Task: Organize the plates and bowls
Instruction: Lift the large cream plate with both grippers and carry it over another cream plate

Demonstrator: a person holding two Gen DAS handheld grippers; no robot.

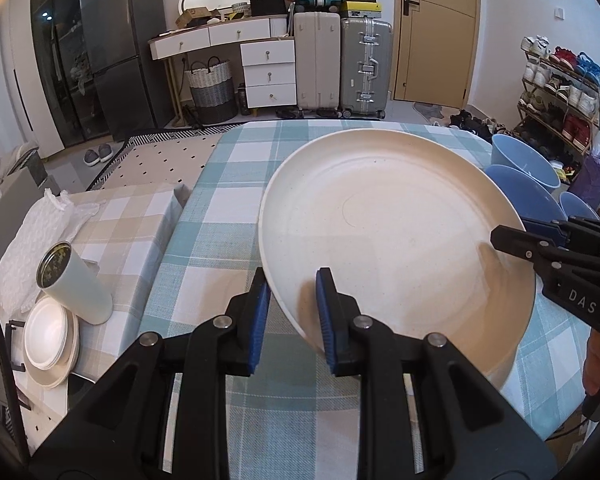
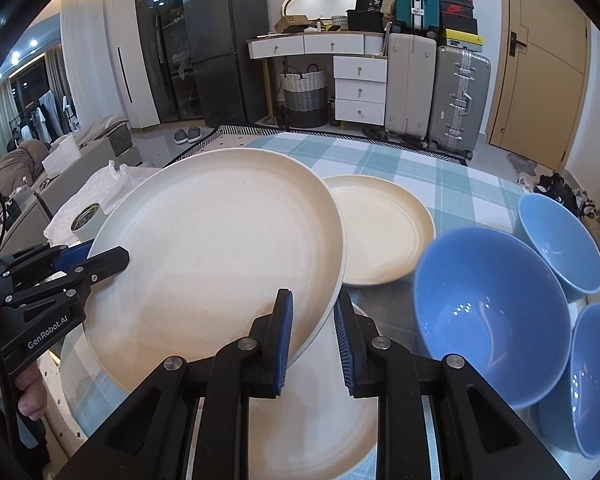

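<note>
A large cream plate (image 1: 396, 232) hangs tilted above the checked tablecloth, carried by both grippers. My left gripper (image 1: 293, 280) is shut on its near left rim, blue pads on either side of the edge. My right gripper (image 2: 313, 300) is shut on the opposite rim of the same plate (image 2: 220, 248). Each gripper shows in the other's view: the right one (image 1: 512, 232) and the left one (image 2: 100, 252). A smaller cream plate (image 2: 380, 228) lies on the cloth behind, and another cream plate (image 2: 312, 432) lies under my right gripper. Three blue bowls (image 2: 488, 320) (image 2: 556, 240) (image 2: 592, 380) stand at the right.
A white tumbler (image 1: 74, 284) leans beside a stack of small white plates (image 1: 50, 340) on the beige checked surface at the left, next to bubble wrap (image 1: 32, 232). The table (image 1: 220, 208) carries a teal checked cloth. A hand (image 2: 28, 396) grips the left tool.
</note>
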